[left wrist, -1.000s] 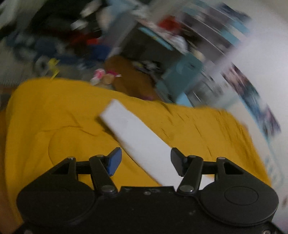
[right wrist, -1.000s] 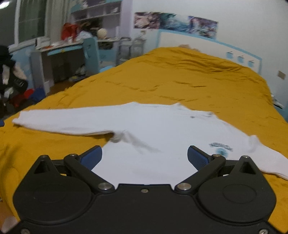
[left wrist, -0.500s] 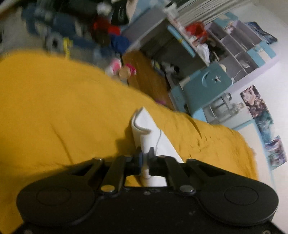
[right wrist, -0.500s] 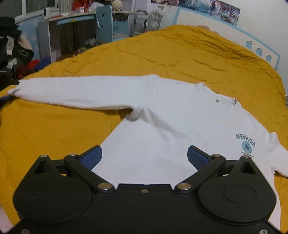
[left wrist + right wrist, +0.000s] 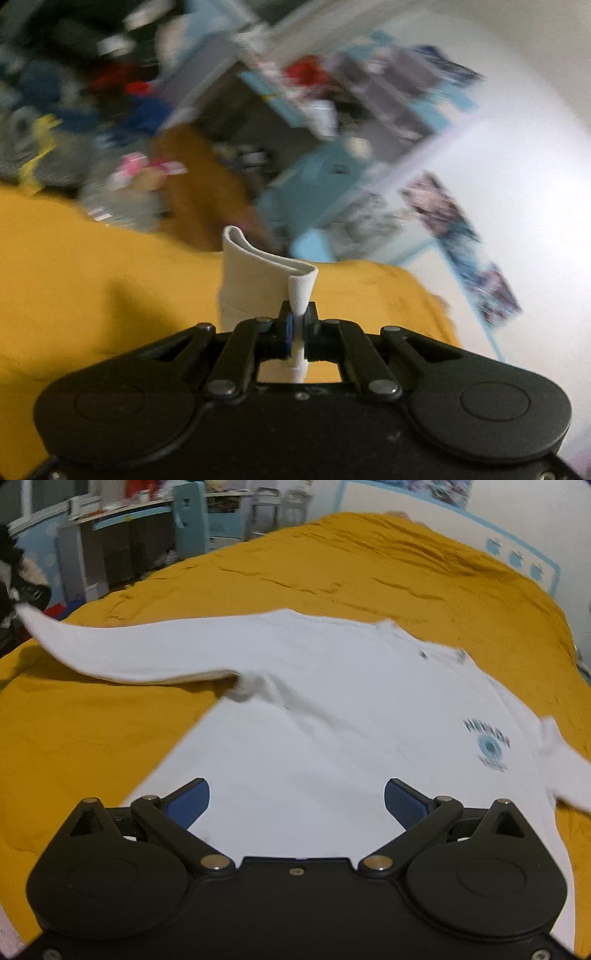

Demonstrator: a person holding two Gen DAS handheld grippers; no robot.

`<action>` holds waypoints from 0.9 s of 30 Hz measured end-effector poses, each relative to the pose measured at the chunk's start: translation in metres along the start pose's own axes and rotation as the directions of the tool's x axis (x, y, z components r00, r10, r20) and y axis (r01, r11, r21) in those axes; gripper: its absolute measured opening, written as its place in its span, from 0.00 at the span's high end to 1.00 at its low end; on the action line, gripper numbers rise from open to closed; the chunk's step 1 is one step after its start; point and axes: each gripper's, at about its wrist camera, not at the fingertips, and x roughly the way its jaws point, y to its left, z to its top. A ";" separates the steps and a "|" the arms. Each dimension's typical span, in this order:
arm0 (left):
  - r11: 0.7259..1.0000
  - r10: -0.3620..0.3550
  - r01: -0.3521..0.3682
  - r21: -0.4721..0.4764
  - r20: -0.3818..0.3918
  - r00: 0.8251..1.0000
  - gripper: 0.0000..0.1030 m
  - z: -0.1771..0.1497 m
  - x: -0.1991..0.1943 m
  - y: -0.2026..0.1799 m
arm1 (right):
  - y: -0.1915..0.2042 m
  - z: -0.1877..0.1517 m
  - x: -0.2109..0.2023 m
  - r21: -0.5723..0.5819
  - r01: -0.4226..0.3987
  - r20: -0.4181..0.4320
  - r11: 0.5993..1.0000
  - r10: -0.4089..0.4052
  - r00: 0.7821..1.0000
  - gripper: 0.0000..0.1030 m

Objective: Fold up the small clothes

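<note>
My left gripper (image 5: 295,326) pinches the sleeve cuff (image 5: 266,273); shirt body (image 5: 332,716) lies ahead of my wide-open, empty right gripper (image 5: 295,801)

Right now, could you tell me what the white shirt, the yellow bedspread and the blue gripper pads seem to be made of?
The shirt looks like soft matte knit, probably cotton: it drapes limply, and its cuff shows fine ribbing. The bedspread seems a thick matte fabric, creased and slightly puffy. The pads on the right gripper look like ridged rubber or plastic; I cannot tell which.
</note>
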 end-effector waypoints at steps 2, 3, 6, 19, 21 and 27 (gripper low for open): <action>0.994 -0.086 0.087 0.066 -0.018 0.996 0.98 -0.011 0.002 -0.050 | -0.018 -0.006 -0.004 0.041 0.008 -0.003 0.999 -0.008 1.000 0.00; 0.987 -0.130 0.133 0.093 -0.035 0.991 0.98 -0.019 0.004 -0.074 | -0.027 -0.008 -0.006 0.057 0.012 -0.003 0.998 -0.012 1.000 0.00; 0.950 -0.244 0.260 0.173 -0.111 0.963 0.98 -0.057 0.011 -0.150 | -0.059 -0.016 -0.017 0.115 0.025 0.016 0.993 -0.027 1.000 0.00; 0.756 -0.382 0.609 0.239 -0.594 0.708 0.98 -0.354 0.060 -0.327 | -0.180 -0.058 -0.043 0.362 0.128 -0.007 0.923 -0.135 0.991 0.00; 0.725 -0.313 0.630 0.277 -0.683 0.660 0.92 -0.409 0.073 -0.331 | -0.196 -0.066 -0.043 0.382 0.150 -0.024 0.912 -0.152 0.988 0.00; 0.712 -0.240 0.645 0.277 -0.767 0.595 0.71 -0.450 0.072 -0.305 | -0.237 -0.089 -0.042 0.420 0.230 -0.071 0.878 -0.221 0.973 0.00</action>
